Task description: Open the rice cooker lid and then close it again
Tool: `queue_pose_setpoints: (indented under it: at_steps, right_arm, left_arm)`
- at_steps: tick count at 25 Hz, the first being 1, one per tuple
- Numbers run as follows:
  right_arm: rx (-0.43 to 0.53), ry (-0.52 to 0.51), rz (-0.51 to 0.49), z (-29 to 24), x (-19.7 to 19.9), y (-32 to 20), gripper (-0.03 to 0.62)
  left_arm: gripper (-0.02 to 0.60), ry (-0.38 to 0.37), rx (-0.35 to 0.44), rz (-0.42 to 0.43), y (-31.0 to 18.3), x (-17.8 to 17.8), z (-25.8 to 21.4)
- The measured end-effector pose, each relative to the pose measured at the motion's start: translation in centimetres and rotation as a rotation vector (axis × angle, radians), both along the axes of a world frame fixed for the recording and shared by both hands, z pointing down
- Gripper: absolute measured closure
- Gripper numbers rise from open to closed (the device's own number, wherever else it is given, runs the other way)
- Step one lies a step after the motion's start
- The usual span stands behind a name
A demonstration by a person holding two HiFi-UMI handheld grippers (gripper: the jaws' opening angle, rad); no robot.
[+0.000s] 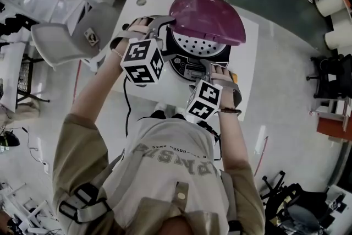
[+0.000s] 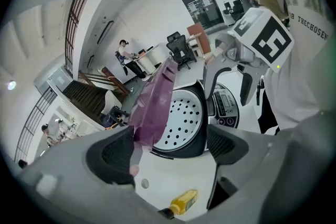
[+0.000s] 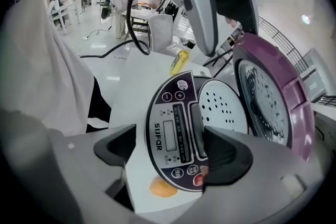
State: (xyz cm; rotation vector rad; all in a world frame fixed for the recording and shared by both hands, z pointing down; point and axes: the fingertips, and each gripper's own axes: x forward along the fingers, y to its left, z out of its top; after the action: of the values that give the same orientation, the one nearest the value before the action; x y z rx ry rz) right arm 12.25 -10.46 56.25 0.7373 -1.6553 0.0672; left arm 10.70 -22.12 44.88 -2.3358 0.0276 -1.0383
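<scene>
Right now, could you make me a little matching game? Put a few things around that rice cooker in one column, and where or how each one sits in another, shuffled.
Things:
1. purple domed plastic lid
2. small yellow bottle
3. dark oval control panel
4. white perforated round tray

Places and states:
A. lying on its side on the white table
B. sitting in the mouth of the rice cooker
C. swung up, open
D. on the cooker's front, with a small display

Pairs: 1-C, 2-A, 3-D, 4-B.
</scene>
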Motion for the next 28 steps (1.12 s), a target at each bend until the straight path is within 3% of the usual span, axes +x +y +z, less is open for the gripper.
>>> queue_pose_setpoints:
  at_steps: [7, 14, 28]
  right_arm:
    - [0.038, -0.036, 0.01, 0.0, 0.0, -0.1, 0.2]
    - [0.071, -0.147, 0.05, -0.6, -0.3, -0.2, 0.198]
    - [0.119, -0.293, 0.092, -1.5, -0.7, -0.5, 0.199]
  left_arm:
    - [0.137, 0.02, 0.059, -0.019, -1.9, 1.0, -2.1]
    - [0.137, 0.056, 0.087, -0.041, -4.0, 2.0, -4.1]
    - [0.137, 0.163, 0.104, -0.093, -9.7, 4.9, -8.0]
